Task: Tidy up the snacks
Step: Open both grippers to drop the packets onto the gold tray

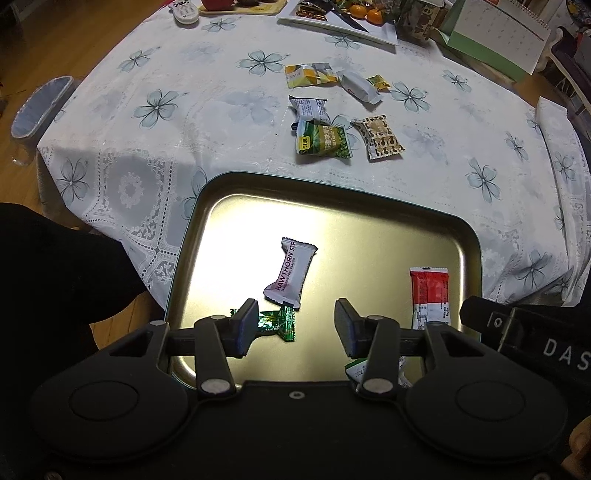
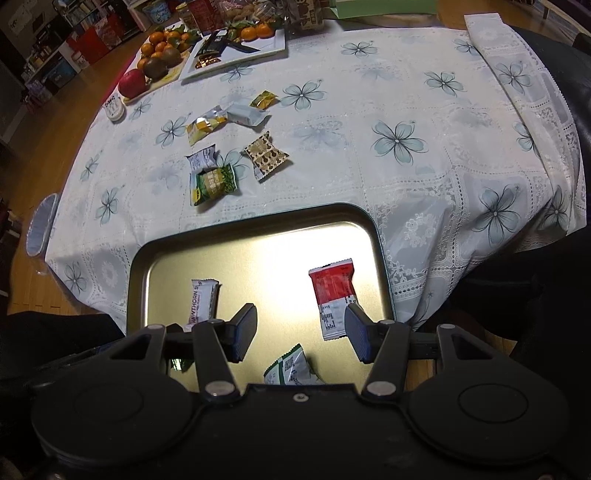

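Note:
A metal tray [image 1: 192, 236] [image 2: 369, 221] sits at the table's near edge. In it lie a white hawthorn packet [image 1: 291, 271] [image 2: 203, 302], a red-and-white packet [image 1: 430, 295] [image 2: 334, 295], a small green candy [image 1: 279, 323] and a white-green packet [image 2: 291, 371]. Several more snacks lie on the tablecloth beyond the tray: a green packet [image 1: 323, 142] [image 2: 214, 182], a brown patterned one [image 1: 380, 136] [image 2: 266, 157], a white one [image 1: 308, 107] [image 2: 201, 158] and yellow ones [image 1: 308, 74] [image 2: 205, 125]. My left gripper [image 1: 295, 328] and right gripper [image 2: 301, 330] hover open and empty over the tray's near part.
A white plate [image 1: 369, 35] [image 2: 269, 50] with a knife, oranges [image 2: 162, 40], an apple [image 2: 133, 83], a remote [image 1: 184, 11] and a desk calendar [image 1: 495, 37] stand at the table's far side. Wooden floor lies left of the table.

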`<act>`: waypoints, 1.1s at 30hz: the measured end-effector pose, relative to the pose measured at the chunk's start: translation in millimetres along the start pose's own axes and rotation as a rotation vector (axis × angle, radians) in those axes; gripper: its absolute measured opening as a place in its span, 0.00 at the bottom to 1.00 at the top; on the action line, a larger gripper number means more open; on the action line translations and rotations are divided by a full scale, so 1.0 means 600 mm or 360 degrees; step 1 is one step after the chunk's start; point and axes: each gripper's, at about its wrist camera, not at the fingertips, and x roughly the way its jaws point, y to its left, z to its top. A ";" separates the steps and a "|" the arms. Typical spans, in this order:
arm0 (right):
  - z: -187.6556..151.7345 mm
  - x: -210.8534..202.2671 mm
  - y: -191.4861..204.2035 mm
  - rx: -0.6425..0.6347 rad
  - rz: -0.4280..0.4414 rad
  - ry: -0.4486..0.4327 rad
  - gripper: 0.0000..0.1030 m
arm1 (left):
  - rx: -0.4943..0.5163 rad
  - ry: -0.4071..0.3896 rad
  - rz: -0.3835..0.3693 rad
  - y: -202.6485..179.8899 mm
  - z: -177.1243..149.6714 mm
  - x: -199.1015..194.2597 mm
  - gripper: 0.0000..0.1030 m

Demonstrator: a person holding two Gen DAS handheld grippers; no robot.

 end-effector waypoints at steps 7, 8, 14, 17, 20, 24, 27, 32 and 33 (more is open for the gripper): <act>-0.003 0.014 0.004 -0.0010 -0.0026 0.0076 0.54 | 0.0005 0.0053 0.0019 0.009 -0.007 0.009 0.56; -0.004 0.017 0.005 -0.0011 -0.0032 0.0088 0.54 | 0.0008 0.0060 0.0022 0.010 -0.007 0.011 0.56; -0.002 0.040 0.007 0.0004 -0.0029 0.0206 0.54 | 0.0024 0.0135 0.0023 0.016 -0.006 0.024 0.56; -0.001 0.054 0.009 0.0001 -0.0027 0.0274 0.54 | 0.0035 0.0168 0.0031 0.019 -0.005 0.031 0.56; -0.001 0.066 0.013 -0.0013 -0.0037 0.0327 0.55 | 0.0047 0.0203 0.0031 0.021 -0.003 0.038 0.56; 0.003 0.083 0.014 -0.0013 -0.0045 0.0406 0.59 | 0.0064 0.0246 0.0029 0.024 0.003 0.047 0.56; 0.009 0.091 0.014 -0.0010 -0.0052 0.0452 0.60 | 0.0085 0.0266 0.0033 0.024 0.009 0.052 0.56; 0.023 0.101 0.013 -0.0022 -0.0062 0.0509 0.63 | 0.0115 0.0326 0.0015 0.024 0.022 0.060 0.56; 0.025 0.103 0.013 -0.0028 -0.0059 0.0521 0.63 | 0.0124 0.0336 0.0013 0.025 0.025 0.062 0.56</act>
